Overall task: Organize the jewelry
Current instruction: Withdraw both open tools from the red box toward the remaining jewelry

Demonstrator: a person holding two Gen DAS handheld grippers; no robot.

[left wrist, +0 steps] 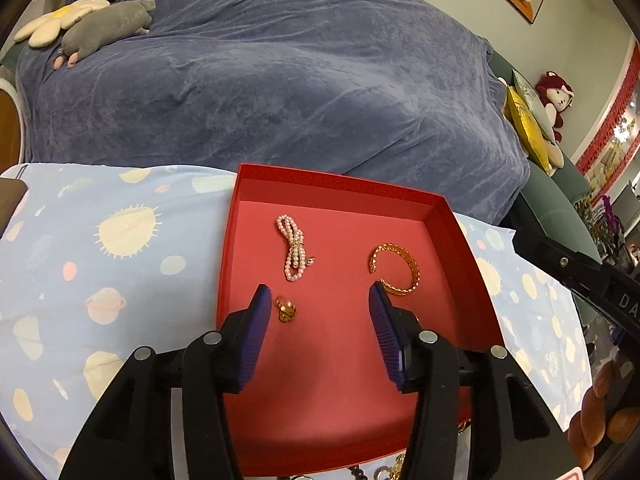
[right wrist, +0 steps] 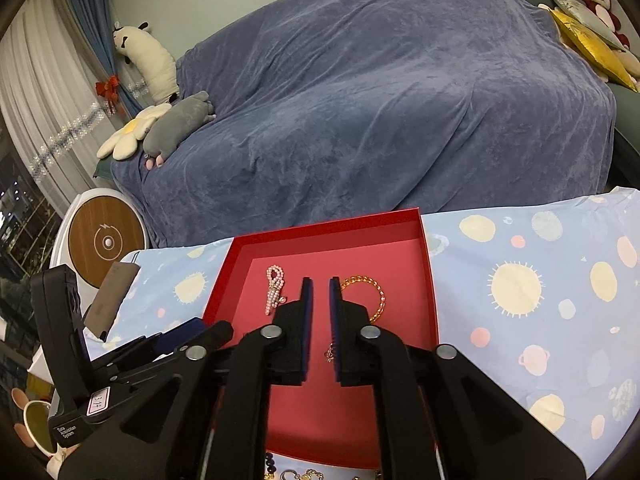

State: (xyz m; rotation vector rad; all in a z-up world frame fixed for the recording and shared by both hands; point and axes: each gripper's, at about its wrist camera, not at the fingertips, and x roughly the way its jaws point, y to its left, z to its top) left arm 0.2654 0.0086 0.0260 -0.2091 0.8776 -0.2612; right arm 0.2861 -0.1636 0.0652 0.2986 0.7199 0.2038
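Observation:
A red box [left wrist: 460,240] lies open on the patterned cloth; it also shows in the right wrist view [right wrist: 430,280]. Inside lie a pink pearl piece [left wrist: 293,248] [right wrist: 274,290], a gold bangle [left wrist: 400,268] [right wrist: 374,292] and a small gold ring [left wrist: 285,310]. My left gripper [left wrist: 320,294] is open and empty above the box floor, the ring beside its left finger. My right gripper [right wrist: 320,286] is nearly shut over the box with a narrow gap; a small gold item [right wrist: 330,354] shows between its fingers, and I cannot tell if it is held.
More loose jewelry [right wrist: 296,474] lies on the cloth at the box's near edge. A blue-covered sofa [left wrist: 280,80] stands behind the table. A round white and wood device [right wrist: 106,240] stands at the left. The left gripper's body [right wrist: 80,360] is close at the right gripper's left.

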